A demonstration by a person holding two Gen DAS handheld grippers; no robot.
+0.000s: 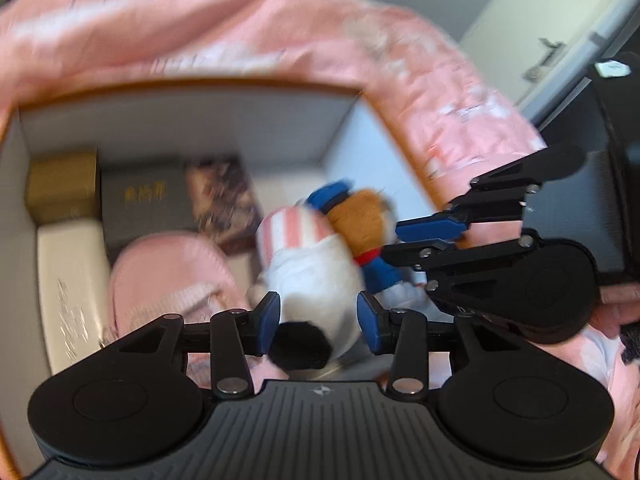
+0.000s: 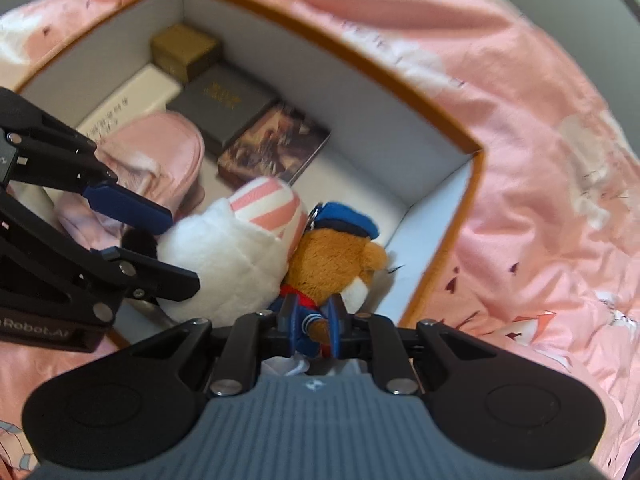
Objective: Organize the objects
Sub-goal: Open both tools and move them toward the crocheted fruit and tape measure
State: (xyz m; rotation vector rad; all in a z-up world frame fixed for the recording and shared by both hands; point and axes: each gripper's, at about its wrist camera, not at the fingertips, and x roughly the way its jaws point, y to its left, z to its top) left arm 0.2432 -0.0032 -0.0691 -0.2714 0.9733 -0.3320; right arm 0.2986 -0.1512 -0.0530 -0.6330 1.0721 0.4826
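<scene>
An open box (image 2: 436, 120) with an orange rim and white walls lies on pink bedding. My left gripper (image 1: 318, 322) is shut on a white plush toy (image 1: 316, 280) with pink-striped ears, held over the box's near side. It also shows in the right wrist view (image 2: 224, 256). My right gripper (image 2: 314, 326) is shut on a brown bear plush (image 2: 332, 264) with a blue cap and red collar, right beside the white toy. The bear also shows in the left wrist view (image 1: 360, 220). In each view the other gripper comes in from the side.
Inside the box lie a gold box (image 2: 186, 46), a dark grey box (image 2: 224, 100), a picture-covered box (image 2: 276, 144), a white box (image 2: 132, 100) and a pink cloth item (image 2: 160, 152). Pink bedding (image 2: 540, 160) surrounds the box. A white door (image 1: 552, 36) stands behind.
</scene>
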